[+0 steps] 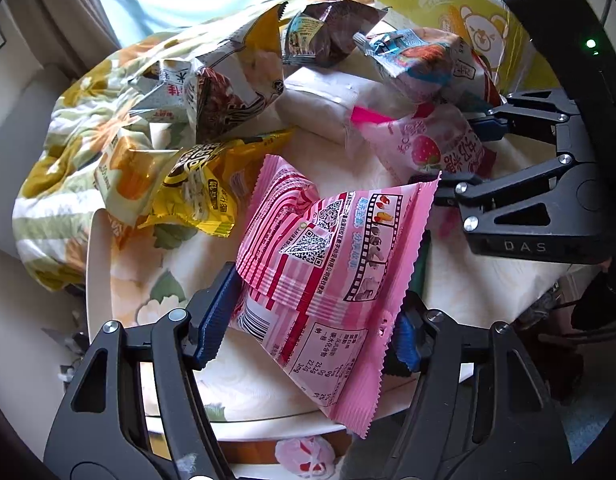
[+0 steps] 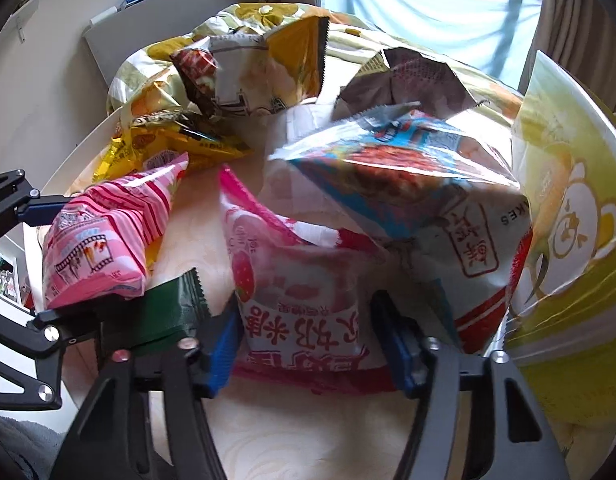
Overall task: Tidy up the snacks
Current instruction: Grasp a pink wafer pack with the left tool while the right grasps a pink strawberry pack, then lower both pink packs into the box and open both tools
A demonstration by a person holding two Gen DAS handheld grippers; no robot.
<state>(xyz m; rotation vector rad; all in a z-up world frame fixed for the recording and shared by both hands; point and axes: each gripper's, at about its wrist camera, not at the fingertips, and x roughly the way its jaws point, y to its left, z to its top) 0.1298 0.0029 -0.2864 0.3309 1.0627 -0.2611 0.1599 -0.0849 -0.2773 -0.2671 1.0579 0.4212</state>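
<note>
The pink striped packet (image 1: 323,280) sits between the blue pads of the left gripper (image 1: 311,332), clamped at its lower end and tilted above the table (image 1: 487,280). In the right wrist view the same packet (image 2: 104,236) shows at the left, beside a green packet (image 2: 168,308). The right gripper (image 2: 311,344) has its fingers around the strawberry packet (image 2: 292,292); whether the pads press it cannot be told. A blue-and-red bag (image 2: 407,184) leans over the strawberry packet. A yellow packet (image 1: 204,184) and more bags lie behind, with a yellow-green box (image 2: 567,200) at the right.
</note>
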